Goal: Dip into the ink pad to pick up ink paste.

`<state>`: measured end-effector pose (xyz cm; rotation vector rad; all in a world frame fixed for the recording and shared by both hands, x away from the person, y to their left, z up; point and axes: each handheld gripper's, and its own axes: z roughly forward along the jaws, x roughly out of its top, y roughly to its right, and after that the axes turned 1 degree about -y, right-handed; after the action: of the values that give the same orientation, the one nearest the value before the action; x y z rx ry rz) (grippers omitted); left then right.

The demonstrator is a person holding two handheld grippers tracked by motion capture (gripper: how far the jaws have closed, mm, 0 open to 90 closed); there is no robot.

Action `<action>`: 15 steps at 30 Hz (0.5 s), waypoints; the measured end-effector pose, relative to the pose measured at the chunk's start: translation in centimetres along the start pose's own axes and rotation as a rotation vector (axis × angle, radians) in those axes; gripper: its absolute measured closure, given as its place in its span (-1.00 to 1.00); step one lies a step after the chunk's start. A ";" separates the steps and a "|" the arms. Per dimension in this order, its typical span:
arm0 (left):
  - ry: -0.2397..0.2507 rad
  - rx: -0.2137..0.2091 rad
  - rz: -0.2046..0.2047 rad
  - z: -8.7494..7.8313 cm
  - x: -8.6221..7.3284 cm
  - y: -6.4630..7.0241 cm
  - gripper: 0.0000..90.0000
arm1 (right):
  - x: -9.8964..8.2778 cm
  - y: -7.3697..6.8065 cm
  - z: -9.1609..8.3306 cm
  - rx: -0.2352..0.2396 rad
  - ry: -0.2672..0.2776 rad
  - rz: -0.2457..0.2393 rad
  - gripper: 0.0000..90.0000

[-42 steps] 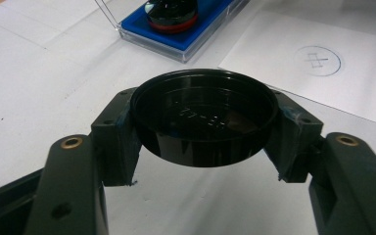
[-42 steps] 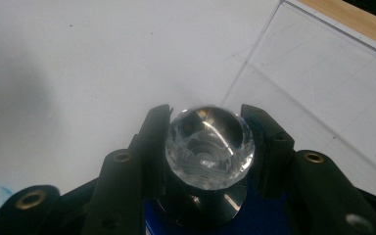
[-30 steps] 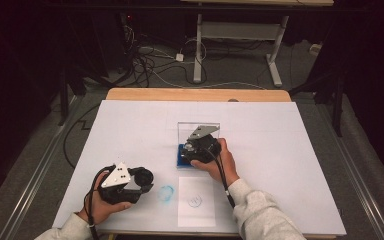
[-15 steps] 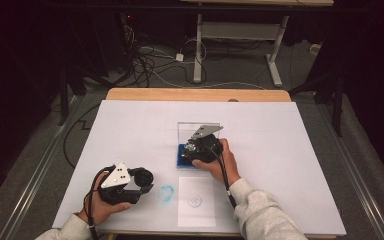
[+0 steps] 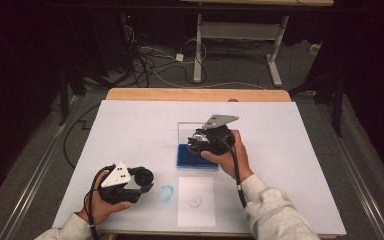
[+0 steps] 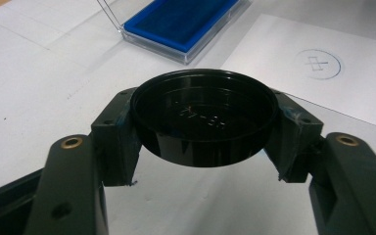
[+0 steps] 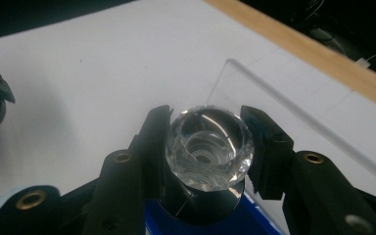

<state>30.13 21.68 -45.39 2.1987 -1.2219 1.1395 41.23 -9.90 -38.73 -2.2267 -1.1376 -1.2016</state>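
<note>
White paper covers the table (image 5: 130, 130), whose wooden far edge shows beyond it, with cables and desk legs on the dark floor behind. Near the middle lies an open clear case (image 5: 196, 156) with a blue ink pad inside, its transparent lid standing upright at the far side. The right gripper (image 5: 200, 144) hangs over that pad, its jaws pinching a stamp with a faceted clear knob (image 7: 209, 147) and a black body pressed down toward the blue. Nearer the front edge lies a white sheet (image 5: 196, 201) bearing a round blue stamped mark, and just left of it a blue smudge (image 5: 166, 193) on the table paper. At the near left, the left gripper (image 5: 142, 182) pinches a round black cap (image 6: 204, 116) between its jaws, held just above the table, well apart from the case.
</note>
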 end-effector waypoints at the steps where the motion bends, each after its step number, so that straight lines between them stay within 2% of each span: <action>1: 0.001 -0.001 0.000 0.0 0.0 0.0 -0.18 | 0.2 0.1 -0.6 -0.007 0.011 -0.004 0.27; 2: 0.001 -0.001 0.002 0.0 0.0 0.0 -0.18 | 0.5 0.2 -1.2 -0.017 0.018 -0.006 0.27; 3: -0.014 0.001 0.023 -0.1 0.1 -0.1 -0.18 | 0.7 0.3 -1.8 -0.016 0.024 -0.006 0.27; 9: -0.017 -0.001 0.026 -0.1 0.1 -0.1 -0.18 | 1.5 0.3 -4.3 -0.034 0.052 -0.021 0.27; 12: -0.014 -0.003 0.025 -0.1 0.1 -0.1 -0.18 | 1.8 0.3 -4.8 -0.038 0.056 -0.028 0.27; 15: -0.015 -0.003 0.027 -0.1 0.1 -0.1 -0.18 | 1.5 0.4 -4.6 -0.036 0.040 -0.019 0.27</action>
<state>30.25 21.71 -45.23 2.1989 -1.2621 1.1326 39.62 -12.34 -34.84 -2.2130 -1.1325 -1.2784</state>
